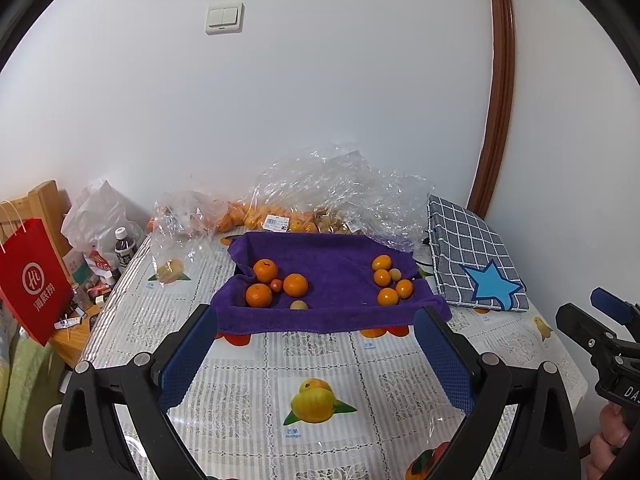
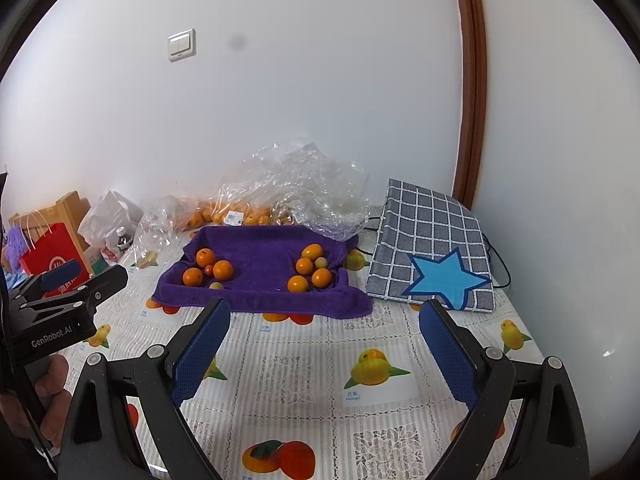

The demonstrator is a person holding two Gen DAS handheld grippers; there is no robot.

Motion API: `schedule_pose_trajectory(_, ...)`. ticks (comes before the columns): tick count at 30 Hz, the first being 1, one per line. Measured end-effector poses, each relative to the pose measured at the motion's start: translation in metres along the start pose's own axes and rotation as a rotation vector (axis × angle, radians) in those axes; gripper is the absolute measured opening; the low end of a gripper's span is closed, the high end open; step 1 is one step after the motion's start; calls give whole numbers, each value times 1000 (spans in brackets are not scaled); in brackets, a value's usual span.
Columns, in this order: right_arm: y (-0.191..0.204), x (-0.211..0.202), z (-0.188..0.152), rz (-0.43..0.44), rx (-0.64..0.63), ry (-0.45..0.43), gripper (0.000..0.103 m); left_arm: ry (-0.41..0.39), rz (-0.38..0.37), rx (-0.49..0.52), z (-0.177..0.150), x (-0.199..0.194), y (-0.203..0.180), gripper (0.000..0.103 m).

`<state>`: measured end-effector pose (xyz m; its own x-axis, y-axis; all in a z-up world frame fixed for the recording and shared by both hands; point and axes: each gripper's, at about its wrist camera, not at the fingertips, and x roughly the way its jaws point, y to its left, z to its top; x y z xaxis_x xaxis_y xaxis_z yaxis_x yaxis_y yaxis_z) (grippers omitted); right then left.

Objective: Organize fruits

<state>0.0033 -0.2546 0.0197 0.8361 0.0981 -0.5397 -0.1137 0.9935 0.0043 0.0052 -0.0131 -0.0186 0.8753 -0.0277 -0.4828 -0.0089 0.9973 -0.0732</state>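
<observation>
- Both tongs stood with their jaws wide apart and nothing between them: the left gripper (image 1: pixel 316 354) and the right gripper (image 2: pixel 324 350) hung over the fruit-print tablecloth (image 1: pixel 320 360), short of the purple towel (image 1: pixel 332 264).
- The fruit lay on that towel in two clusters. At about 11 o'clock from the left gripper sat three larger oranges (image 1: pixel 296 285) with a small red fruit (image 1: pixel 276 285) wedged among them and a pale fruit (image 1: pixel 299 305) near the front fold. At about 1 o'clock lay the smaller oranges (image 1: pixel 388 297) with one pale round fruit (image 1: pixel 395 274) in their midst.
- Round fruit packed so close would have been the main risk: a jaw pushed in beside one orange could have nudged its neighbour and sent it rolling across the cloth.
- The towel's front edge drooped onto the table, so a fruit knocked forward might have run off the cloth and toward the table's near side.
- The small red fruit looked soft, though the view was too coarse to be sure; a hard squeeze could have bruised it.
- The crinkled plastic bags (image 1: pixel 320 196) of more fruit at 12 o'clock behind the towel could have snagged a finger reaching deep.
- With both grippers side by side, reaching for the same cluster risked their colliding.
</observation>
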Motion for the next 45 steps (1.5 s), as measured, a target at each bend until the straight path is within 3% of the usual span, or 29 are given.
schedule_pose_trajectory(45,3,-10,0,5,-9,-20,95,-2,-1,-12,1,-2,2,100)
